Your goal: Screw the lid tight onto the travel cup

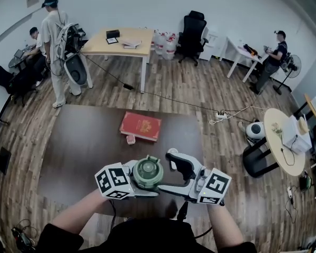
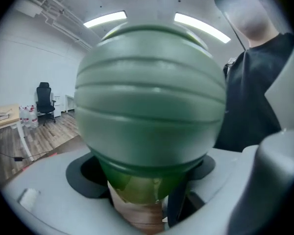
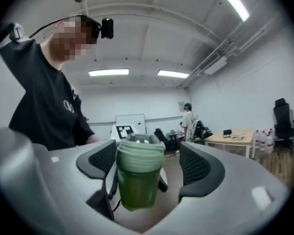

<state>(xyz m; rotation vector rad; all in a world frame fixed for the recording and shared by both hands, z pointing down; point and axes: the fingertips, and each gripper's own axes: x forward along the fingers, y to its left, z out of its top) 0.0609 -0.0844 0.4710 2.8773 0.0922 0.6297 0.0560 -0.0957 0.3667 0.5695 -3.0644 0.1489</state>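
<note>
Left claw (image 1: 146, 182) clenched on green travel cup (image 3: 137, 185), lid (image 3: 139, 155) on; right claw (image 1: 166, 171) released, straddling cup. Beyond, on dark worktop (image 1: 84, 141): red book (image 1: 141, 126), small pink item (image 1: 130, 139).

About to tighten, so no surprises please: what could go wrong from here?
1. The translucent green travel cup hangs in the air, gripped by the left claw alone; twisting force could make it slip and drop.
2. Its ribbed green lid sits off-centre between the open pads of the right claw, so closing might push it askew.
</note>
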